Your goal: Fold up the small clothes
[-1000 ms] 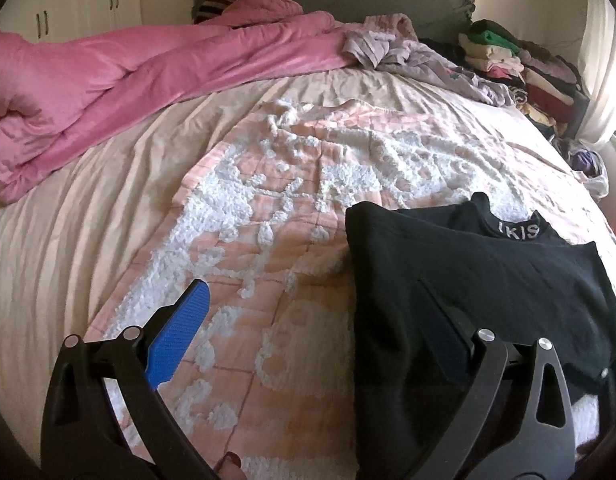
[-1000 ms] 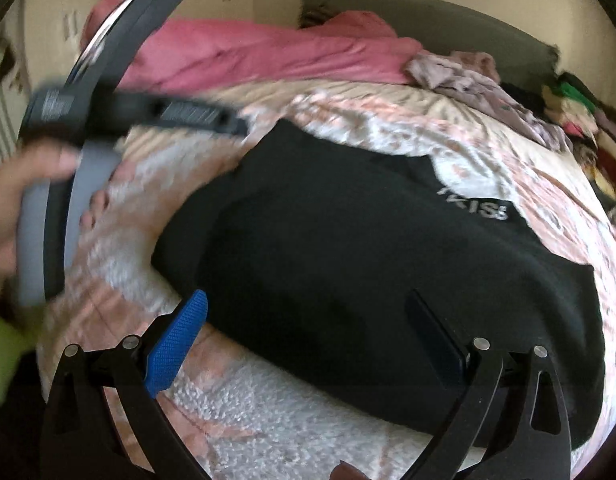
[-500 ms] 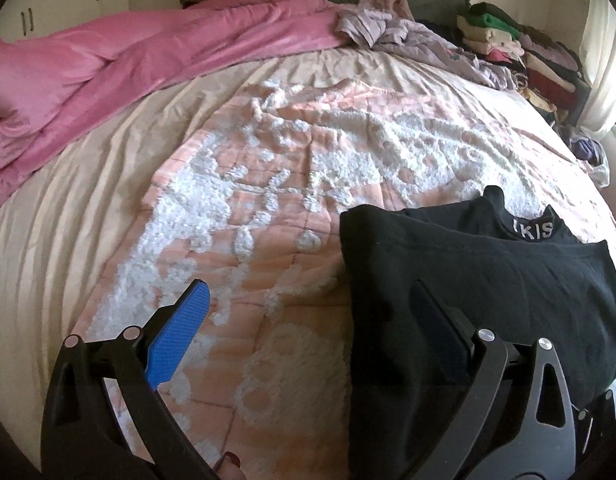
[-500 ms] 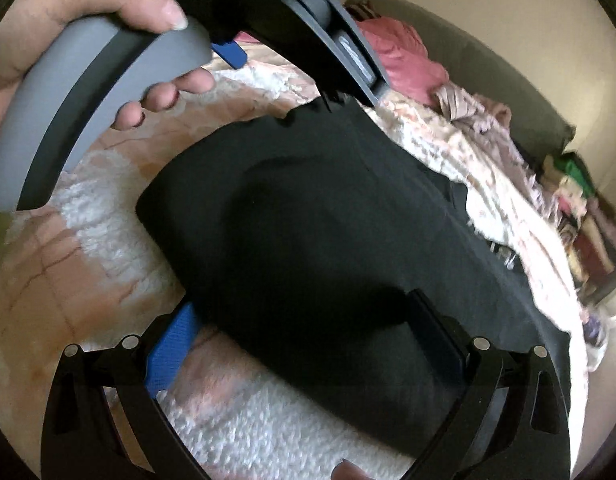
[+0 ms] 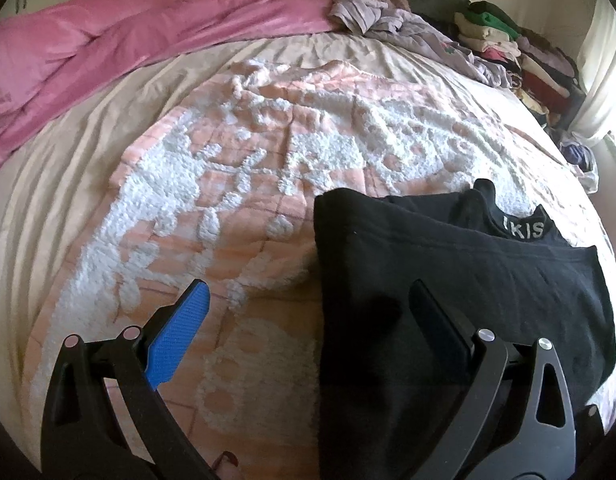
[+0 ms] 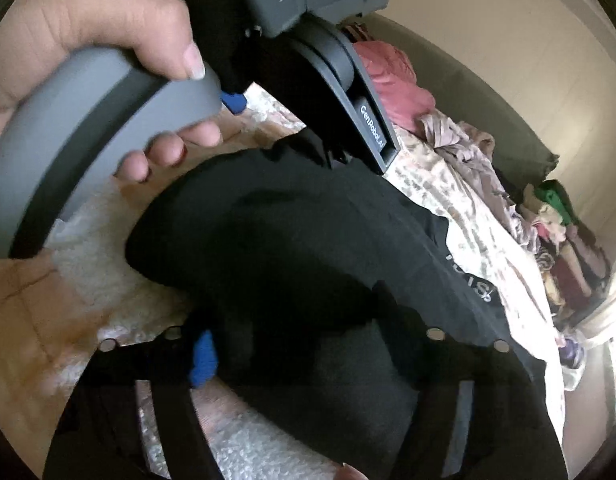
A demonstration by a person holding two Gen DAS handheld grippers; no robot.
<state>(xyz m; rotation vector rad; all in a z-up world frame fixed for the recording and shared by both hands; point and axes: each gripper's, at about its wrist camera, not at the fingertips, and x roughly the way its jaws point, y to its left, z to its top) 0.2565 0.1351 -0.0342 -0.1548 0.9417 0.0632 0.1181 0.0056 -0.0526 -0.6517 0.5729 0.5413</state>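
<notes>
A black garment (image 5: 448, 264) with a lettered waistband lies folded flat on a pink-and-white fluffy blanket (image 5: 268, 160). My left gripper (image 5: 308, 292) is open just above the garment's left edge, with its blue pad (image 5: 176, 336) over the blanket and its other finger over the black cloth. In the right wrist view the same garment (image 6: 308, 220) fills the middle. My right gripper (image 6: 296, 320) is at its near edge and its jaws are closing, with black cloth bunched between them and a wide gap still showing. A hand (image 6: 108, 28) holding the left gripper's grey handle fills the upper left.
A pink duvet (image 5: 148, 32) lies along the far side of the bed. A crumpled lilac garment (image 5: 388, 20) sits near the headboard. A pile of folded clothes (image 5: 508, 44) stands at the far right. Beige sheet (image 5: 48, 200) shows left of the blanket.
My right gripper rolled and sank to the garment's near edge, and its jaws narrowed around the cloth. My left gripper came lower and closer to the garment's left edge, still open.
</notes>
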